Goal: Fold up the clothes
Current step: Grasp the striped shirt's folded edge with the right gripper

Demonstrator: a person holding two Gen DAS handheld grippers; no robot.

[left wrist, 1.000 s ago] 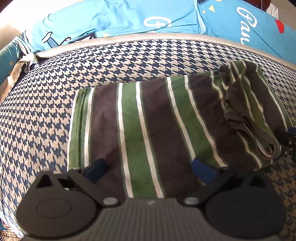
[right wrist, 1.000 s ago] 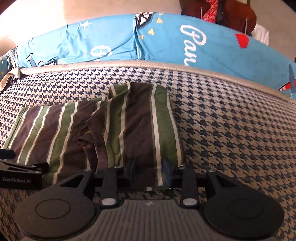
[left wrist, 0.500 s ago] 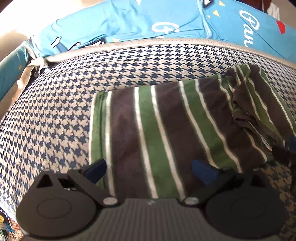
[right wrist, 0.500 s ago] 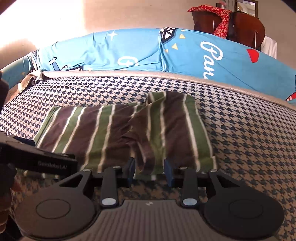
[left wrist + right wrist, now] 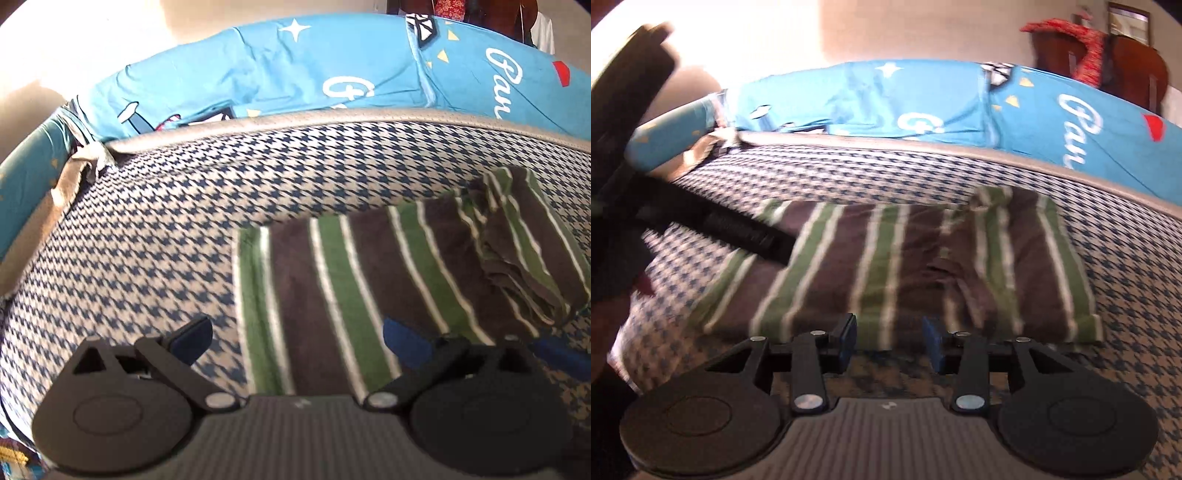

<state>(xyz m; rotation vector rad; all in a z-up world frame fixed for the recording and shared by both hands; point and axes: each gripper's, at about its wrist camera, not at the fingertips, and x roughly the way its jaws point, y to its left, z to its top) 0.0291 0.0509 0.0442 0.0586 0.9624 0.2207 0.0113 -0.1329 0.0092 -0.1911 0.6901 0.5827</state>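
A brown, green and white striped garment [image 5: 369,273] lies flat on the houndstooth cushion [image 5: 155,236], with a bunched fold at its right end [image 5: 524,258]. It also shows in the right wrist view [image 5: 886,266]. My left gripper [image 5: 295,341] is open wide and empty, over the garment's near left corner. My right gripper [image 5: 889,343] is open and empty, just short of the garment's near edge. The left gripper's body [image 5: 713,225] crosses the left of the right wrist view, blurred.
A blue printed sheet [image 5: 332,70] covers the backrest behind the cushion's grey piping [image 5: 332,120]. A wooden chair with a red cloth [image 5: 1108,48] stands at the far right. The houndstooth cushion [image 5: 1137,280] extends to the right of the garment.
Both grippers have pulled back and up from the garment. The left one has shifted to the left, toward the garment's left edge. The right gripper's jaws have opened wider, off the cloth.
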